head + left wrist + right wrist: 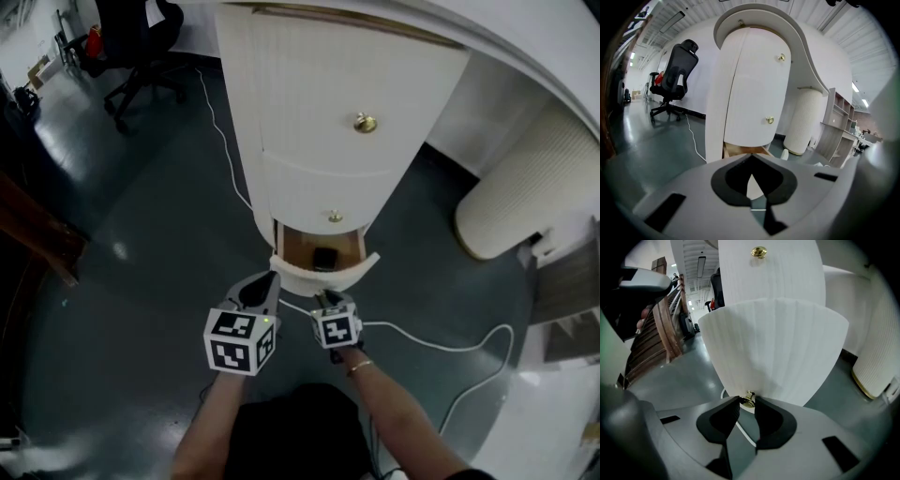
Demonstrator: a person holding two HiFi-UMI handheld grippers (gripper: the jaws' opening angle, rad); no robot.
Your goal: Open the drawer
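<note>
The white curved cabinet [328,112] has its bottom drawer [323,273] pulled out, with a small dark object [325,258] lying inside. My right gripper [326,298] is at the drawer's front. In the right gripper view its pads clamp the brass knob [748,401] on the ribbed drawer front [773,348], so the right gripper [747,402] is shut on it. My left gripper [265,284] hovers just left of the drawer front with nothing in it. Its tips meet in the left gripper view [751,157], and the open drawer [740,151] shows just beyond them.
Two more brass knobs [365,122] [335,217] sit on the closed drawers above. A white cable [441,342] snakes over the grey floor at my right. A white ribbed cylinder [525,197] stands right of the cabinet, and a black office chair [141,56] at far left.
</note>
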